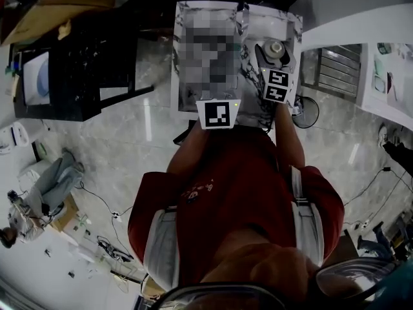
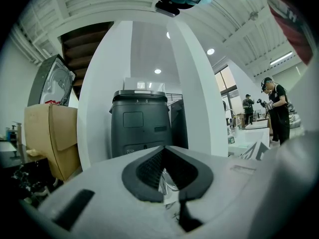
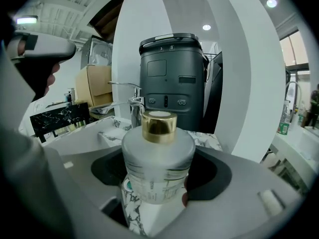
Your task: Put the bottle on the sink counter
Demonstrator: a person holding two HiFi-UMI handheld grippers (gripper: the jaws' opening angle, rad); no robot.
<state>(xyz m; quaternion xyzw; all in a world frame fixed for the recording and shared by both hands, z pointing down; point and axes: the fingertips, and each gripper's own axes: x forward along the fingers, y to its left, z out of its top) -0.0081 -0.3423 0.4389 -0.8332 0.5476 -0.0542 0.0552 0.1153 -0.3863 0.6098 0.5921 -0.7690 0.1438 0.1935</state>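
Your right gripper (image 3: 156, 185) clamps the bottle (image 3: 158, 158) wide, left gripper (image 2: 168, 182) closed empty; plant it tilted on the sink counter (image 3: 113, 126) and it topples.

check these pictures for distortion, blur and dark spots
Head view: dim and fisheye-warped, with a mosaic patch over much of the sink counter. Left gripper view: the white pillars bow outwards, the corners are black, and there is small glare from the ceiling lights. Right gripper view: the bottle is fairly sharp, with the same bowing and dark corners.
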